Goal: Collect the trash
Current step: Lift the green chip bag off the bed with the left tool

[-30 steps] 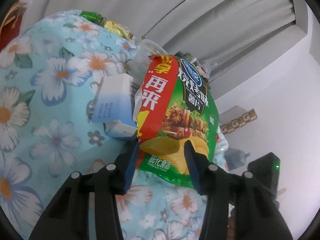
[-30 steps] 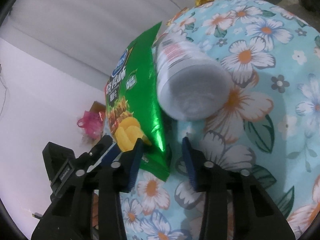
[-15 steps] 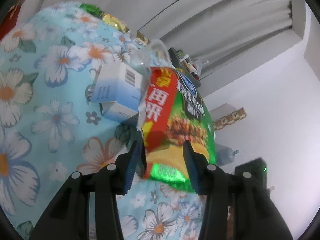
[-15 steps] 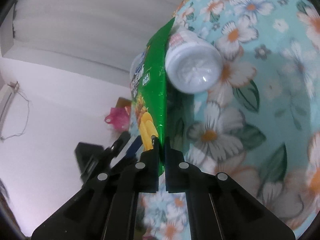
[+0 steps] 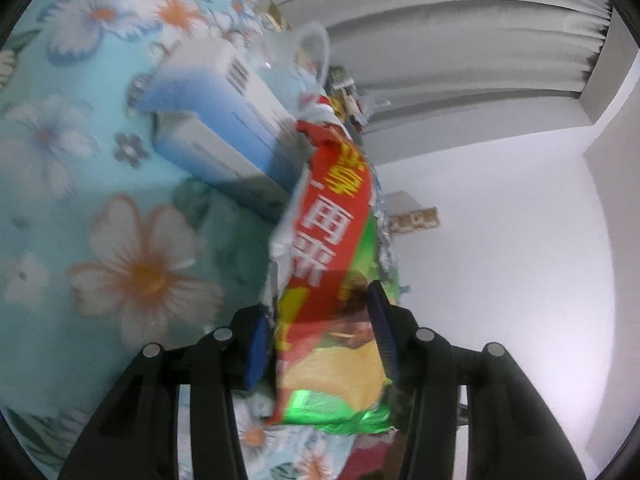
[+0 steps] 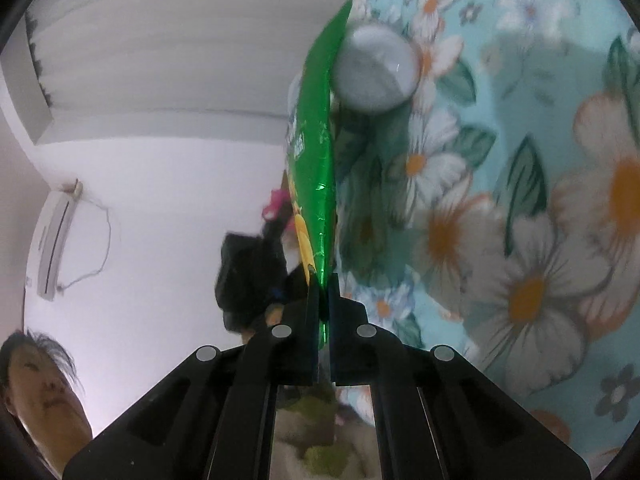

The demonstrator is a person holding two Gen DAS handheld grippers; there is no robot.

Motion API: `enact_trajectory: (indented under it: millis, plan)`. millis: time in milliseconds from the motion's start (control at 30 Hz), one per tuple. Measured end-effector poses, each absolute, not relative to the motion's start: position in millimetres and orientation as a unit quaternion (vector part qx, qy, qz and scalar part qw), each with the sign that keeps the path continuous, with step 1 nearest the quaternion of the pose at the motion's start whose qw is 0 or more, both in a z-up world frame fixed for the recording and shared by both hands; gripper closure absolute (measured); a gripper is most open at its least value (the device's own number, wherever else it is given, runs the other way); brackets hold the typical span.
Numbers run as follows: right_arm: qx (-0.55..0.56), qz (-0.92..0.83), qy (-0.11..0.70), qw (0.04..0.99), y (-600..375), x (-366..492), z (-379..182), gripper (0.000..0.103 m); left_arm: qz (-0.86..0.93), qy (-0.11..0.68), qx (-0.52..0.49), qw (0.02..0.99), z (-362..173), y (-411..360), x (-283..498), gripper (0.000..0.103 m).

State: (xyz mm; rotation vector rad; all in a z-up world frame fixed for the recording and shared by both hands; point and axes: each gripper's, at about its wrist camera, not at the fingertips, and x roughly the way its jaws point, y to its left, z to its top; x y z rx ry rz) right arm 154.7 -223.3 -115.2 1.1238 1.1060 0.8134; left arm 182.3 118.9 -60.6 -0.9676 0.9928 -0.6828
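Right gripper [image 6: 323, 304] fingers pinch the chip bag [image 6: 316, 152] edge-on (white bottle [image 6: 374, 70] just beside it); left gripper [image 5: 320, 344] fingers spread, bag [image 5: 332, 280] between them.

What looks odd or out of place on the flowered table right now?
The chip bag is torn open and ragged along its upper edge, and stands on edge rather than lying flat. The right gripper pinches its bottom corner; the left gripper straddles it. A white bottle lies tipped over beside it.
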Motion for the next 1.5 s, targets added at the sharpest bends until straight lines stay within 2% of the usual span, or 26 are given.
enact_trajectory:
  millis: [67,200,333,400,433,600,800,967,1100,1167,1300,1500]
  plan:
    - [0.475,0.357,0.492,0.637,-214.1,157.0,-116.7,0.101,-0.311,0.441,-0.430,0.724,-55.5,117.9,180.0,0.061]
    - [0.431,0.364,0.510,0.650,-196.0,165.9,-113.8,0.101,-0.323,0.429,-0.428,0.727,-47.2,121.4,177.6,0.074]
    - [0.393,0.367,0.523,0.662,-180.9,162.8,-113.7,0.101,-0.338,0.426,-0.426,0.723,-42.7,121.2,177.5,0.080]
    - [0.379,0.357,0.533,0.667,-179.7,155.9,-113.0,0.101,-0.346,0.424,-0.416,0.726,-39.0,117.9,174.7,0.089]
    - [0.374,0.352,0.535,0.671,-177.0,155.3,-115.7,0.100,-0.348,0.423,-0.409,0.730,-36.6,115.1,172.9,0.090]
    - [0.360,0.312,0.541,0.692,-172.3,165.9,-125.8,0.090,-0.347,0.409,-0.354,0.766,-16.4,97.8,159.3,0.100]
    - [0.376,0.250,0.519,0.726,-190.4,172.2,-122.3,0.071,-0.336,0.366,-0.225,0.838,26.7,70.9,127.3,0.102]
    - [0.372,0.220,0.462,0.775,-199.9,174.8,-98.7,0.070,-0.339,0.337,-0.087,0.874,51.7,41.2,92.2,0.102]
    - [0.358,0.233,0.423,0.799,-196.9,180.6,-77.6,0.070,-0.367,0.342,-0.071,0.862,51.4,25.6,79.9,0.102]
    - [0.352,0.234,0.423,0.801,-192.5,185.9,-76.4,0.070,-0.373,0.340,-0.064,0.861,48.8,16.5,80.5,0.101]
    - [0.357,0.236,0.432,0.794,-199.8,186.4,-84.4,0.070,-0.369,0.356,-0.057,0.856,41.3,4.4,86.5,0.094]
    - [0.355,0.230,0.432,0.796,-212.9,191.8,-86.1,0.070,-0.353,0.375,-0.078,0.854,29.1,9.3,104.4,0.095]
